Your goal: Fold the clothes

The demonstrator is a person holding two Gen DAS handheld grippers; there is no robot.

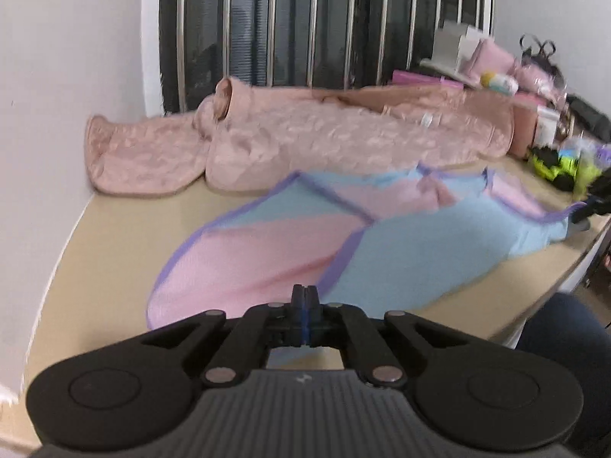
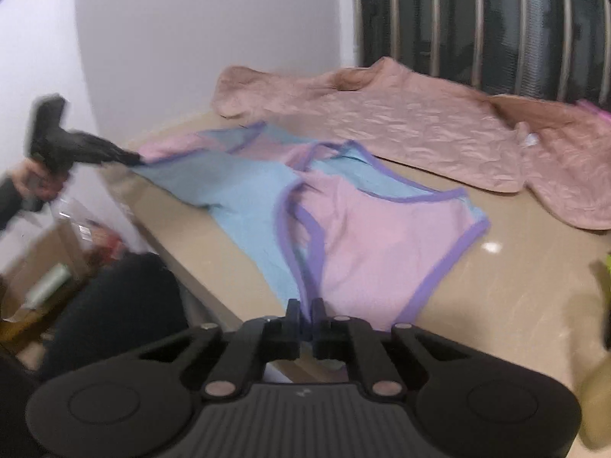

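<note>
My left gripper (image 1: 304, 297) was pinched on the hem of the pink-and-blue garment (image 1: 343, 236) at the near edge of the bench (image 1: 114, 229), its jaws pressed together with only a thin strip of fabric between them. In the right wrist view the same gripper (image 2: 135, 159) showed from the side, a hand (image 2: 34, 177) wrapped round its handle, its tip gripping the far blue corner of the garment.

My right gripper (image 2: 305, 311) was clamped narrow on the purple-trimmed edge of the garment (image 2: 362, 236), the cloth rising into the slim gap between the fingers. From the left wrist view that gripper (image 1: 588, 206) was only a dark blur at the right-hand end of the garment.

The garment lay stretched between the two grippers along the near edge of the bench, pink and blue panels bordered in purple, partly bunched in the middle. Behind it, along the far edge by the barred window (image 1: 324, 19), lay a pink quilted jacket (image 1: 305, 137), with one sleeve reaching towards the far left corner. At the right end of the bench sat a clutter of boxes and bags (image 1: 496, 72), too blurred to tell apart. A dark trouser leg (image 2: 122, 305) showed below the bench's near edge.
</note>
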